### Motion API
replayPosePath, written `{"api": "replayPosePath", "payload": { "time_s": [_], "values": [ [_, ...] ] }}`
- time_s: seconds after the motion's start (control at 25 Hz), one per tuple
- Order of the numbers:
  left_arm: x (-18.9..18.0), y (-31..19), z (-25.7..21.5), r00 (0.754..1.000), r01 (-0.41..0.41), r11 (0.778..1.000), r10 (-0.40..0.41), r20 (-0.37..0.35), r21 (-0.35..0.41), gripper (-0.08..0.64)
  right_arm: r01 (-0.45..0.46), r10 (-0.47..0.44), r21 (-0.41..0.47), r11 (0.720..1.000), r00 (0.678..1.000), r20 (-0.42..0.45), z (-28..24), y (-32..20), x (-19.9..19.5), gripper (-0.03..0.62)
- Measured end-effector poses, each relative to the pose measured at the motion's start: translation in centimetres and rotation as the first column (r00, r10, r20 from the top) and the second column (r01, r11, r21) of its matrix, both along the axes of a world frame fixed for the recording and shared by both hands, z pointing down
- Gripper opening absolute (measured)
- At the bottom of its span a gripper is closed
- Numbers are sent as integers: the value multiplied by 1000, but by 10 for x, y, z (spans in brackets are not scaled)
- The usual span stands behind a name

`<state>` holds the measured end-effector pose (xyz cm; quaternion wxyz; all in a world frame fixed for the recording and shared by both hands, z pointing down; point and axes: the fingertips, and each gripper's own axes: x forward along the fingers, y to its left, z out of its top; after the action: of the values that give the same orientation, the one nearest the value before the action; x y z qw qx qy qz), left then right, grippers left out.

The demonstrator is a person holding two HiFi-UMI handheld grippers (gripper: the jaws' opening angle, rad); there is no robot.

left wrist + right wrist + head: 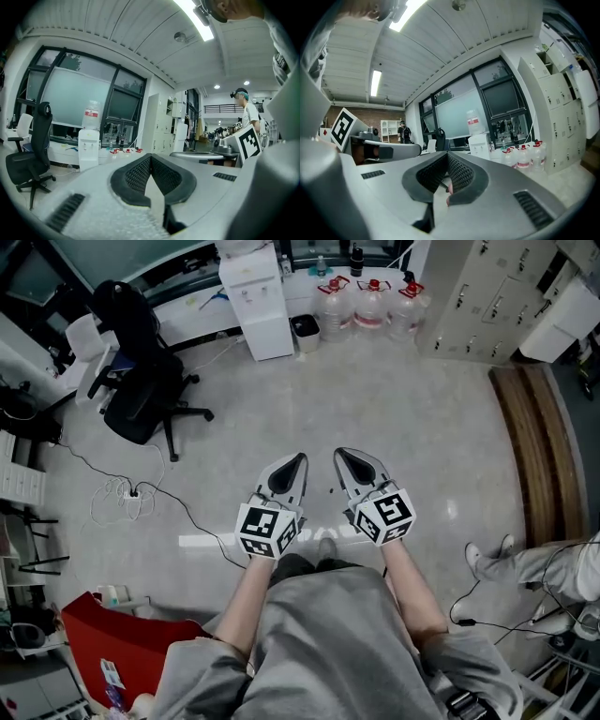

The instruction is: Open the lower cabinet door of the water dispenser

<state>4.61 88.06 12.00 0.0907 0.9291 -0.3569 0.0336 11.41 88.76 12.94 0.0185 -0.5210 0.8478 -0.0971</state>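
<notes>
Looking down from the head view, the left gripper (302,458) and the right gripper (339,455) are seen held out side by side over the grey floor (375,399), tips near each other but not touching. Both are clenched on nothing. In the left gripper view the black ribbed pads (137,176) are pressed together at the tip with no object between them. Same deal in the right gripper view, where the jaws are closed up and empty.

The water dispenser (255,298) is parked well away at the far side of the room, ahead and a bit to the left of the grippers. It's white, with a bottle (92,114) seated on top. Its lower cabinet door (269,337) is seen shut, flush with the body, and it isn't being touched by anything.

Just to the right of it a small dark bin (305,332) is placed, then three water jugs (371,306) with red caps are lined up in a row. A black office chair (141,381) is seen to the left of the dispenser. A white power strip (127,491) with cables is lying on the floor between the chair and the left gripper. Pale lockers (487,296) are seen at the upper right, and another person's legs (525,568) are caught at the right edge.
</notes>
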Motion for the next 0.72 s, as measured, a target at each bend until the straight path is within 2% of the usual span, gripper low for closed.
{"api": "replayPosePath", "payload": {
  "time_s": [0.36,0.72],
  "values": [
    [3,-52,26,999,-4,998,6,34,-55,8,5,-5,-42,999,1000,16,25,-49,1,9],
    [7,-152,42,999,-39,996,40,17,-80,8,-27,27,-75,997,1000,7,40,-144,-1,9]
  ]
}}
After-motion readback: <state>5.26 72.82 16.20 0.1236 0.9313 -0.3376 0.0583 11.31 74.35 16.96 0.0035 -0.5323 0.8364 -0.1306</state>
